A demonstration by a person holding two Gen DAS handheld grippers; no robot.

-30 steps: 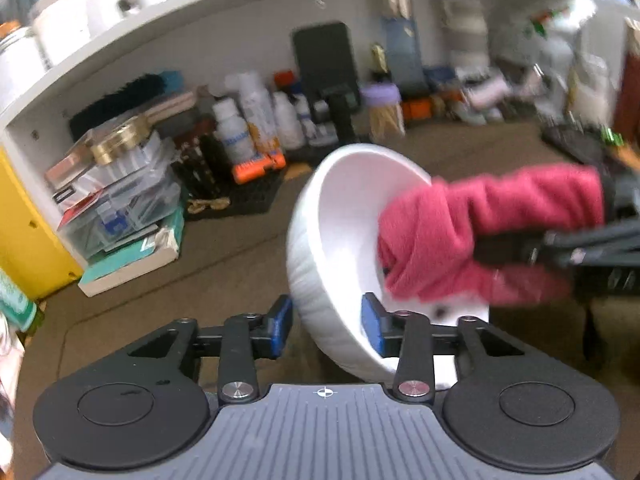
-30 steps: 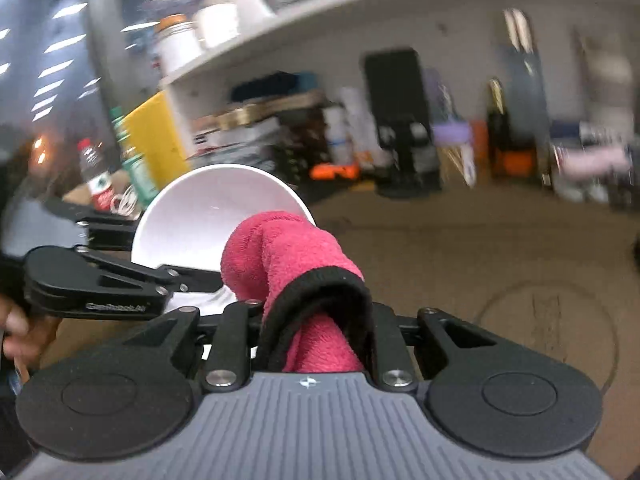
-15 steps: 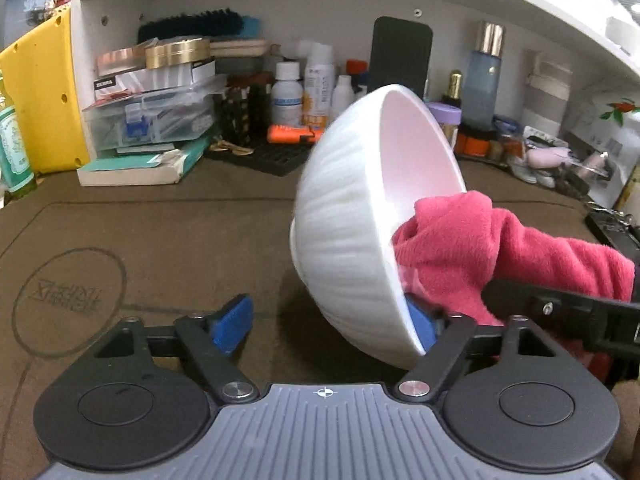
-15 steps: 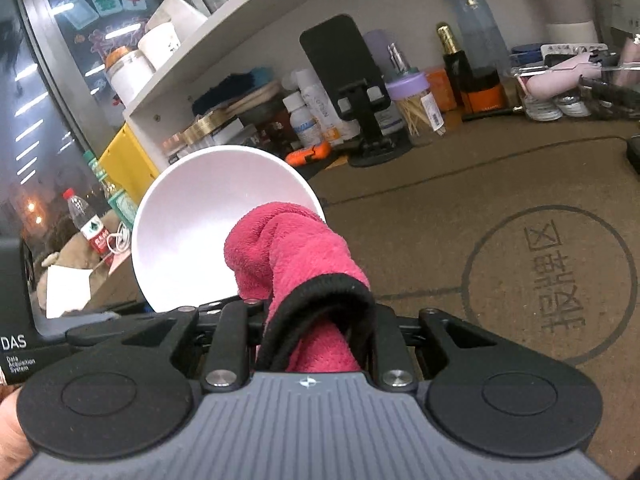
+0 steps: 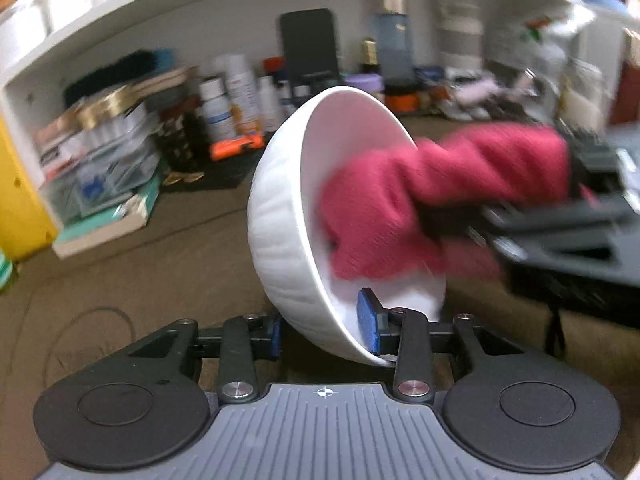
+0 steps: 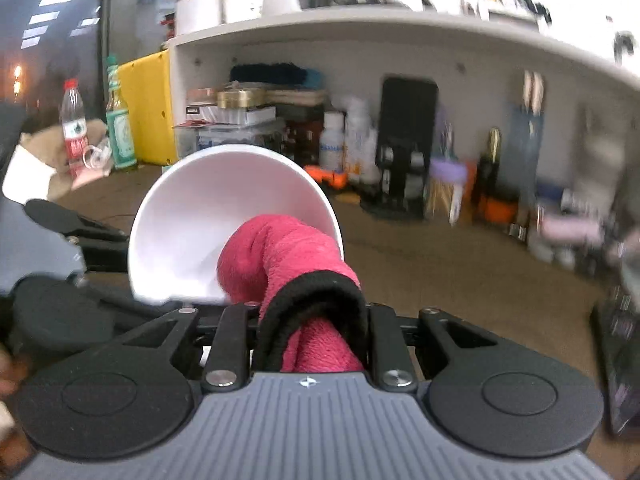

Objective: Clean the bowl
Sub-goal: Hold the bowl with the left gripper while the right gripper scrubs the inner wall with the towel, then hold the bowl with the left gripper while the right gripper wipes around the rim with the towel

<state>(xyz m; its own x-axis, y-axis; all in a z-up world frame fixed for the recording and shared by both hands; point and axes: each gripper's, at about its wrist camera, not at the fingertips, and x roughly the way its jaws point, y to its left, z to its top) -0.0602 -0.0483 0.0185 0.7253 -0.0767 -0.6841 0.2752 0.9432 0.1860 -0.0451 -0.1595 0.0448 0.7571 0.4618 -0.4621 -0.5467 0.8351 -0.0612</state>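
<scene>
The white bowl [image 5: 296, 216] is up off the brown worktop [image 5: 168, 264], tipped on its side so its mouth faces your right hand-held gripper [image 6: 308, 320]. Your left hand-held gripper [image 5: 322, 330] has the bowl's lower rim between its blue pads [image 5: 368, 320], one inside the bowl and one outside against the ribbed wall, and its jaws are closing on that rim. Your right hand-held gripper is clamped on the red cloth [image 6: 288, 256], whose black-edged end bunches between the jaws. The cloth's free end reaches into the bowl and lies against its inner wall. Behind the bowl, under a white shelf [image 6: 360, 28], stand bottles [image 5: 236, 92], a black phone stand [image 6: 404, 152] and stacked clear boxes [image 5: 104, 152]; much of this is blurred.
</scene>
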